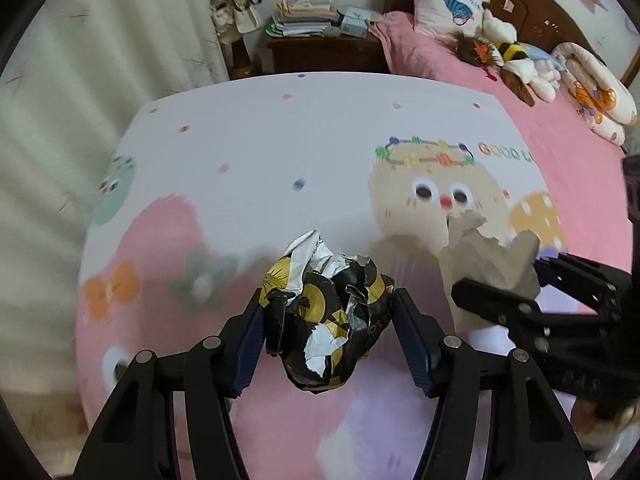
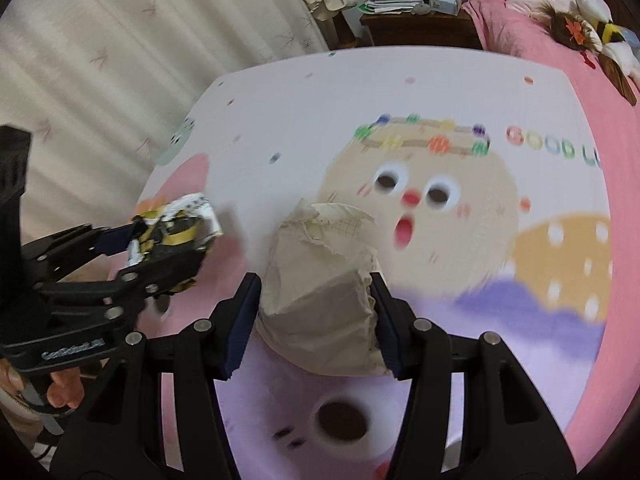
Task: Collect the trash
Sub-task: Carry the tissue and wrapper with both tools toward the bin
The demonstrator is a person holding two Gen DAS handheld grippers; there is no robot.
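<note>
We have our left gripper (image 1: 328, 320) pinching the black-and-yellow wrapper (image 1: 332, 312) and our right gripper (image 2: 316, 304) clamping the crumpled beige paper (image 2: 320, 292), both lifted clear of the cartoon-printed table (image 1: 280, 140), presumably for carrying to a bin.

Soft even indoor light, motion blur, fisheye-warped edges

This is a bedroom in a home. A bed (image 1: 560, 168) with a pink sheet fills the right of the frame, backed by a dark wooden headboard (image 1: 532, 4) at the upper right. A printed pillow (image 1: 448, 0) leans against it, with stuffed toys (image 1: 516, 60) and a rolled baby quilt (image 1: 596, 92) alongside. At top centre a wooden nightstand (image 1: 320, 52) carries stacked papers (image 1: 304, 16). Pale curtains (image 1: 100, 60) cover the left, and bags (image 1: 236, 12) hang beside them. A cartoon-printed table (image 1: 280, 140) fills the middle.
</note>
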